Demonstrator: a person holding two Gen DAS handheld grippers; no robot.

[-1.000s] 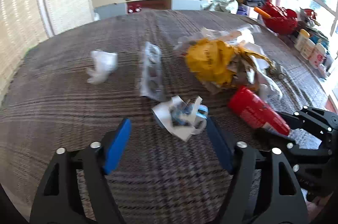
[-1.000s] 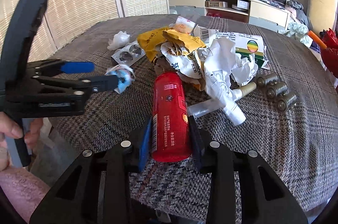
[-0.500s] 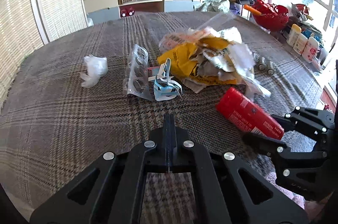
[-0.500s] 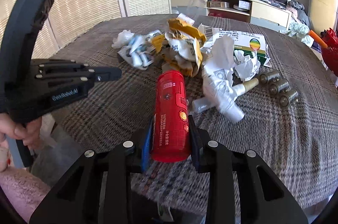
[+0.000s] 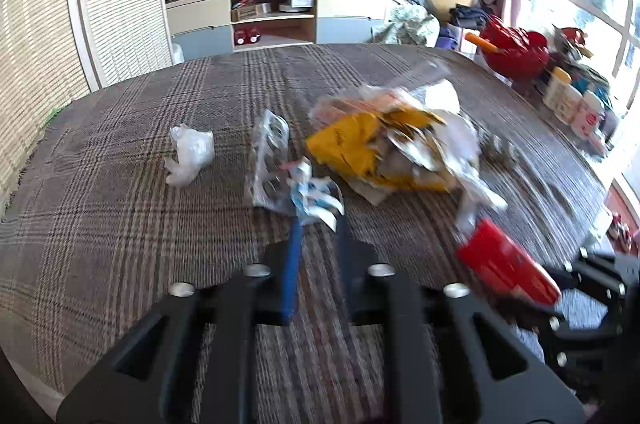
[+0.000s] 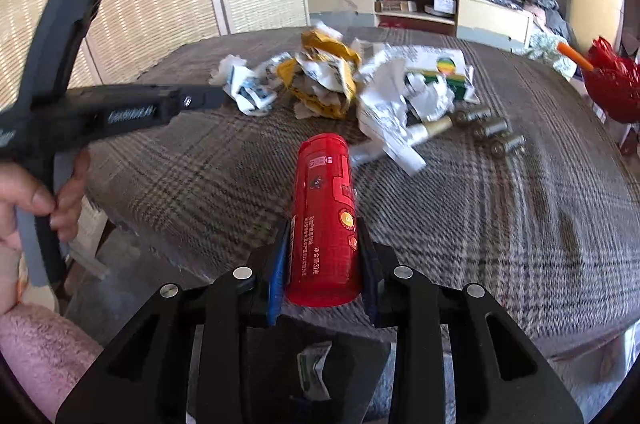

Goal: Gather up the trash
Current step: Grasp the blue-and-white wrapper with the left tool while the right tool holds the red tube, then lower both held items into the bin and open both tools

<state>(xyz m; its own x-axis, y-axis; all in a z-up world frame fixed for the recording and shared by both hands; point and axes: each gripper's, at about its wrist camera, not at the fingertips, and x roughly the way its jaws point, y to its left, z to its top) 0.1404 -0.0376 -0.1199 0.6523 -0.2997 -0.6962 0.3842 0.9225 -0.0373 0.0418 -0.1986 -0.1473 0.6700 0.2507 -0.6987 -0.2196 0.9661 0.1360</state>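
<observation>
A crumpled blue-and-white wrapper [image 5: 316,196] lies on the plaid tablecloth [image 5: 120,224], against a clear blister pack [image 5: 268,156]. My left gripper [image 5: 319,224] has its tips right at the wrapper. Its jaws are opening, and the pads do not press on the wrapper. In the right wrist view the left gripper [image 6: 212,96] touches the same wrapper [image 6: 252,92]. My right gripper [image 6: 324,224] is shut on a red cylindrical can [image 6: 326,220], held at the table's near edge. The can [image 5: 504,268] also shows in the left wrist view.
A heap of yellow bag and white paper [image 5: 380,148] fills the table's middle. A white plastic wad [image 5: 188,152] lies to its left, several batteries [image 6: 492,128] and a green-white box [image 6: 444,68] to its right. A hand [image 6: 36,200] holds the left gripper. A dark bin [image 6: 360,364] sits below the can.
The left jaws went from wide to fully shut and have now parted a little. The wrapper has shifted toward the blister pack. The right gripper drew the red can back toward the table's edge.
</observation>
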